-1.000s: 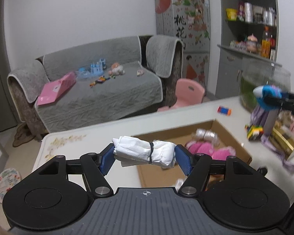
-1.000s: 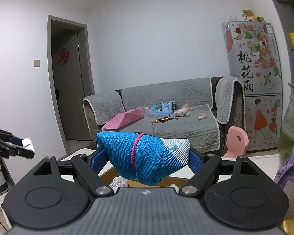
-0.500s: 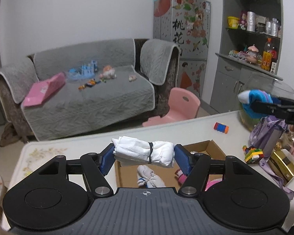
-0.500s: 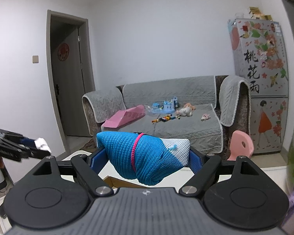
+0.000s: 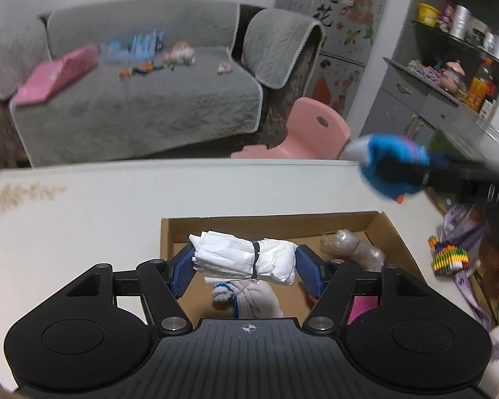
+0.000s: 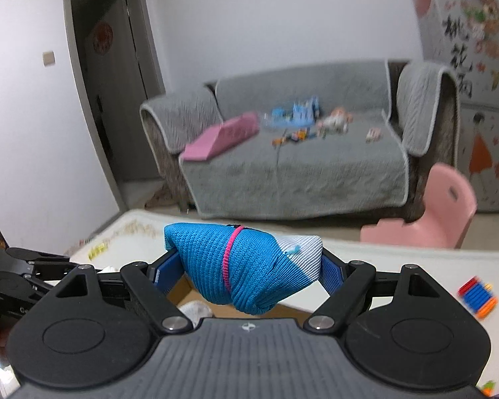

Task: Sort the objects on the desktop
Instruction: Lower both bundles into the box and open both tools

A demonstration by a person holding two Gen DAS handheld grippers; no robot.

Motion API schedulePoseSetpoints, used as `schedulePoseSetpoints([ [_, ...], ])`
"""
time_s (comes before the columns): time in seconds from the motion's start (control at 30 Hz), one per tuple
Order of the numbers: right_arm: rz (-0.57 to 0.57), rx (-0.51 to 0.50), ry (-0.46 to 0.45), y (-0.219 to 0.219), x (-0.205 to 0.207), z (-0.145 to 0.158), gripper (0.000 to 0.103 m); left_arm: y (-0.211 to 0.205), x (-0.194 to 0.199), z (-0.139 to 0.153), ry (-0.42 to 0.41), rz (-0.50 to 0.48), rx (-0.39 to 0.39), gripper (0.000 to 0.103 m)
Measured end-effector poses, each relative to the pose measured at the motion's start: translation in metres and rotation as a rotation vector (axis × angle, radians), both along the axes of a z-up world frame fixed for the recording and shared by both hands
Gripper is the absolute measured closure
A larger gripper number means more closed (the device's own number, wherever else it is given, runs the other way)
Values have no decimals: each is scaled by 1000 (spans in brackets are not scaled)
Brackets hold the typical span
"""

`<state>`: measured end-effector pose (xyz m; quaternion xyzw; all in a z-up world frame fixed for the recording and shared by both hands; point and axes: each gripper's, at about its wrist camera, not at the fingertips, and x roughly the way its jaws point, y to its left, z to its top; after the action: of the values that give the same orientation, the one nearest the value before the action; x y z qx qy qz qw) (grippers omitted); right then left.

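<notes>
Our left gripper (image 5: pixel 246 267) clamps a white cloth roll bound by a dark band (image 5: pixel 246 259), over the open cardboard box (image 5: pixel 396 232) on the white table (image 5: pixel 83 219). Our right gripper (image 6: pixel 249 271) clamps a blue knitted bundle with a pink band (image 6: pixel 239 266) above the box's right edge.

cardboard box (image 5: pixel 394 229): one
bundles in the box: three
white bundle (image 5: pixel 246 259) above it: one
blue bundle (image 6: pixel 243 262): one

Sofa (image 5: pixel 133 99) beyond the fingers motion-blurred, its toys (image 5: pixel 143 50) unreadable, cardboard box (image 5: pixel 392 232) near edge hidden beneath the left gripper (image 5: pixel 246 266), pink item (image 5: pixel 362 309) right of the fingers mostly covered, striped block (image 6: pixel 477 297) smeared.
</notes>
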<state>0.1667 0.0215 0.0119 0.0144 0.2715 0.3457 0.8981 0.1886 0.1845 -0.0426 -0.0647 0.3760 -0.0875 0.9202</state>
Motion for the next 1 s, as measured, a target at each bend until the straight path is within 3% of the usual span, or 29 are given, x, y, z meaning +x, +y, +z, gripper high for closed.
schedulePoseSetpoints([
  [0.1, 8, -33, 50, 10, 9, -20, 23, 7, 21, -12, 34, 23, -47, 33],
  [0.37, 12, -145, 107, 22, 13, -54, 23, 3, 62, -50, 100, 88, -33, 33],
  [0.67, 37, -220, 131, 36, 18, -67, 23, -3, 64, -76, 102, 128, -7, 33],
  [0.73, 45, -243, 138, 40, 19, -69, 23, -7, 64, -78, 111, 126, 12, 39],
  [0.83, 45, -264, 148, 43, 21, -72, 23, -16, 60, -81, 102, 113, 55, 40],
  [1.0, 49, -300, 156, 44, 20, -72, 19, -26, 51, -80, 91, 104, 101, 20],
])
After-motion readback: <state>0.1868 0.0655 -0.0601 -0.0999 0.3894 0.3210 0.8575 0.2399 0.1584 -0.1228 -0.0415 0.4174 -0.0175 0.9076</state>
